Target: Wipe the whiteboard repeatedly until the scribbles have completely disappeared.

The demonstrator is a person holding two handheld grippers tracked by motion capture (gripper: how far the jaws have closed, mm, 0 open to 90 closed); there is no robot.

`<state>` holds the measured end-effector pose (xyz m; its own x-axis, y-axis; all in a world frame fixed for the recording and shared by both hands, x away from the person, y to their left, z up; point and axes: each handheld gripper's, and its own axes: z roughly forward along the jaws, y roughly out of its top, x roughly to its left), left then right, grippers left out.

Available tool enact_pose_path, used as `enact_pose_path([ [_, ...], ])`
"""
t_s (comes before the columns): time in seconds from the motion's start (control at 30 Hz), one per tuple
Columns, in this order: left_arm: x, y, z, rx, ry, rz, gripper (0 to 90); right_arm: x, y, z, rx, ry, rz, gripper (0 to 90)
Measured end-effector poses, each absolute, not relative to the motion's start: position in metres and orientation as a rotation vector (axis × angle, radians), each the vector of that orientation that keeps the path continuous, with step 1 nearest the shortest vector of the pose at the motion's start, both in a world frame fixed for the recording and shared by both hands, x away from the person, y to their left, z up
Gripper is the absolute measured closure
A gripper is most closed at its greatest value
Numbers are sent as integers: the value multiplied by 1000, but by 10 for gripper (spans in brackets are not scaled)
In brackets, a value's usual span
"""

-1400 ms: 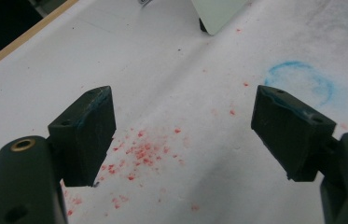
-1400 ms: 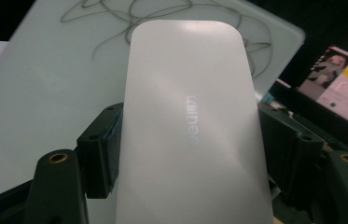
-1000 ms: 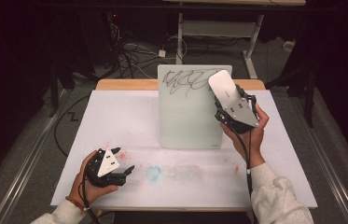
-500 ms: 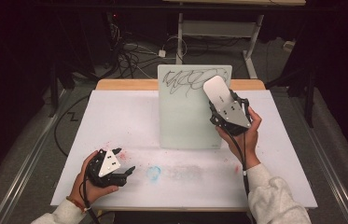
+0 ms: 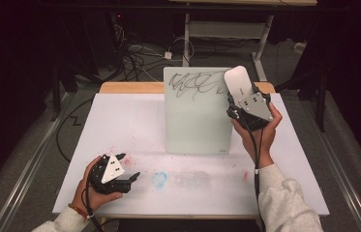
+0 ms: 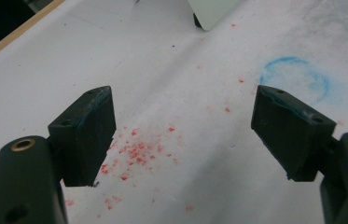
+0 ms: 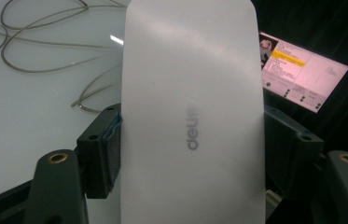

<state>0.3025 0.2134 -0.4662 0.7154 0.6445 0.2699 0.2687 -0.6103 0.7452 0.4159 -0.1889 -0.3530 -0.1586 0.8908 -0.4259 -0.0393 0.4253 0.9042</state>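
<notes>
A pale green whiteboard [image 5: 195,121] stands at the middle back of the table, with a black scribble [image 5: 195,83] along its top. My right gripper [image 5: 240,100] is shut on a white eraser [image 5: 237,82] held by the board's top right corner, just right of the scribble. In the right gripper view the eraser [image 7: 190,116] sits upright between the jaws of my right gripper [image 7: 192,149], with the board [image 7: 31,116] and its scribble [image 7: 36,51] to its left. My left gripper [image 5: 132,179] rests open on the table at the front left; its jaws [image 6: 185,135] stand wide apart with nothing between them.
White paper [image 5: 134,125] covers the table, with red crumbs [image 6: 136,151] and a blue ring stain [image 5: 158,179] near the front. A wooden table edge [image 5: 129,87] shows at the back. Cables [image 5: 134,53] lie on the floor behind. A lit screen [image 7: 302,70] shows at the right.
The right gripper with the eraser dipped left and down over the scribble's right end, then went back up and right. The left gripper stayed put.
</notes>
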Motion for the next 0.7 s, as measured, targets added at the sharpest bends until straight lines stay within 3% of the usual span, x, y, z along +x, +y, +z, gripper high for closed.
enact_pose_path([
  [0.43,302,212,-466,2220,681,688,211,402,-156,-386,667,1665,920,309],
  [0.7,301,213,-466,2218,681,688,211,409,-173,-370,715,1608,929,309],
])
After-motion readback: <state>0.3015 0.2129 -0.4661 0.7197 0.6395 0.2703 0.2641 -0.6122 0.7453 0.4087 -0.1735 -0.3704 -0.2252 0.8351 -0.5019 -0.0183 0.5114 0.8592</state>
